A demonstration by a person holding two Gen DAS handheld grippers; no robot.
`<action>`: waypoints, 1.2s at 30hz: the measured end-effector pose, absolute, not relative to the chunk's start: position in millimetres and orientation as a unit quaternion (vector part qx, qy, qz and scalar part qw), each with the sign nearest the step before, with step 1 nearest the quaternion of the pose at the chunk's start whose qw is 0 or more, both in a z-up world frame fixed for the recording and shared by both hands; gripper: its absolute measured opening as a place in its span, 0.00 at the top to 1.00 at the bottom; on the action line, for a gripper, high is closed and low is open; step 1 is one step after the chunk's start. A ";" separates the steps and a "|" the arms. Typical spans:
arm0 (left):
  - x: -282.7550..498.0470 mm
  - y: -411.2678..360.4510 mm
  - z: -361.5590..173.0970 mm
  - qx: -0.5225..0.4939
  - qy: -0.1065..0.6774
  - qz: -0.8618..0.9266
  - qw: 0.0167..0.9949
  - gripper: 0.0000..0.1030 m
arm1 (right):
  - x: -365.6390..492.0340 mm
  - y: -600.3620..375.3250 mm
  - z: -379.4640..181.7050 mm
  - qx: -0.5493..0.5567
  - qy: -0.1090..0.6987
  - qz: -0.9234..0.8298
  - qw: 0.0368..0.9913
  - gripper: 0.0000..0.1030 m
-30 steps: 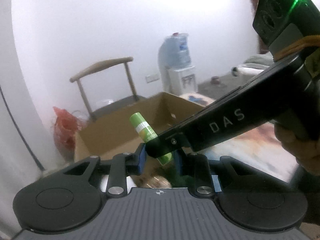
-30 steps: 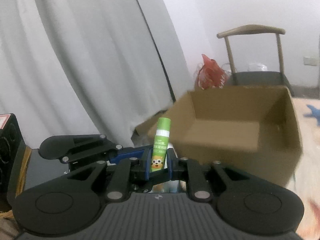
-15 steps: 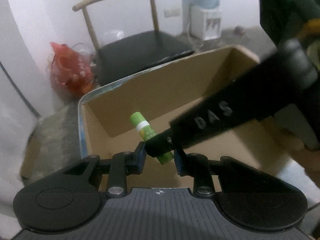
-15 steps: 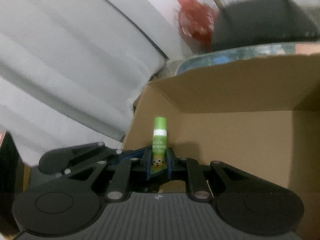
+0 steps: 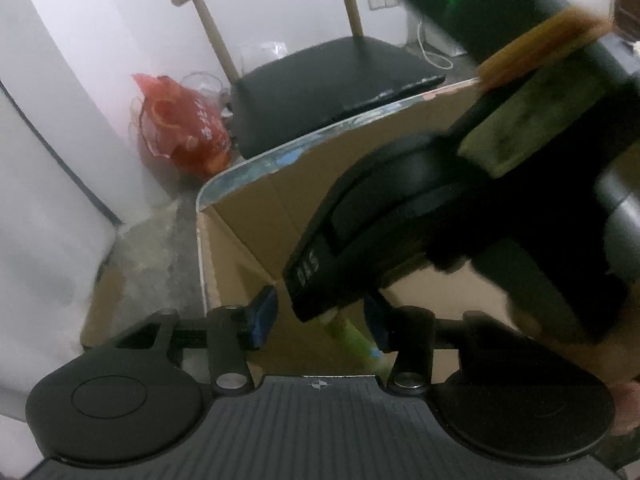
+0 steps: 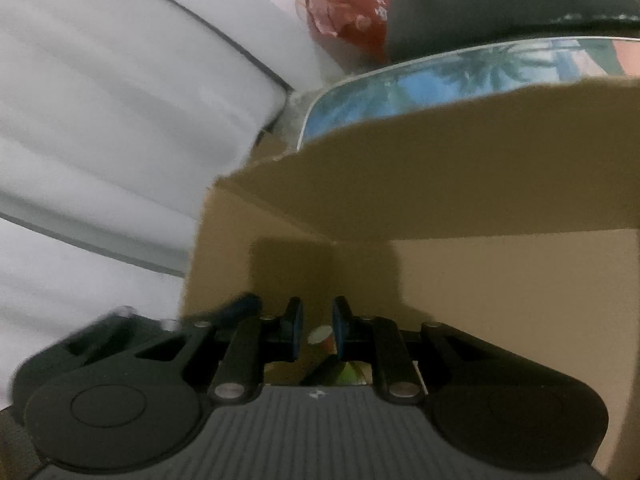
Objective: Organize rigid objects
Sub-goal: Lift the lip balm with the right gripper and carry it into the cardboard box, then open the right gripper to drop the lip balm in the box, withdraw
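A green glue stick (image 5: 354, 338) slants between my two grippers, above the inside of an open cardboard box (image 5: 256, 220). My left gripper (image 5: 320, 318) has its jaws opening. Its left pad stands well clear of the stick and its right pad sits beside it. The black body of the right gripper crosses the left wrist view and hides the stick's upper part. In the right wrist view my right gripper (image 6: 317, 328) is shut on the glue stick (image 6: 320, 335), which is tilted and shows mostly its pale end. The box (image 6: 480, 288) fills that view behind it.
A black-seated wooden chair (image 5: 320, 72) and a red plastic bag (image 5: 180, 128) stand behind the box. A white curtain (image 6: 120, 120) hangs at the left. The box stands on a printed mat (image 6: 440, 76). A hand (image 5: 624, 404) holds the right gripper.
Both grippers swung down over the box mouth. The left jaws spread away from the glue stick. The stick no longer stands upright above the right pads and now lies tilted.
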State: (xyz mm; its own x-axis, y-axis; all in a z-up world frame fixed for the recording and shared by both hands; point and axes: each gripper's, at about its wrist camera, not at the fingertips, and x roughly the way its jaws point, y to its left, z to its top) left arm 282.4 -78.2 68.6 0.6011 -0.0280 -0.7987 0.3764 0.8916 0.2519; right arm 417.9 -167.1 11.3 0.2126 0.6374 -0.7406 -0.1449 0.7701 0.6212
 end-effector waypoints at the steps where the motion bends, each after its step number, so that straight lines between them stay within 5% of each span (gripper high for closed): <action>1: 281.9 -77.6 69.7 0.202 0.429 -0.116 0.873 0.51 | 419.0 -164.8 10.5 0.214 0.572 0.261 0.748 0.82; 17: 242.0 -53.4 115.5 0.156 0.394 -0.132 0.896 0.42 | 394.2 -174.0 36.4 0.167 0.561 0.267 0.765 0.80; 27: 206.1 8.2 117.1 0.098 0.363 -0.096 0.922 0.24 | 392.8 -151.3 34.3 0.128 0.576 0.285 0.755 0.80; 36: 196.2 36.9 107.9 0.060 0.356 -0.087 0.929 0.19 | 394.4 -110.5 7.0 0.049 0.619 0.277 0.733 0.80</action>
State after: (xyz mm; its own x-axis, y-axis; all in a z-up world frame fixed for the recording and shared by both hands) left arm 196.2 36.9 107.9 0.7322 -0.1182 -0.6708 0.2038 0.9777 0.0502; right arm 394.4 -110.5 7.0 0.0792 0.4671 -0.8806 -0.3464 0.8412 0.4151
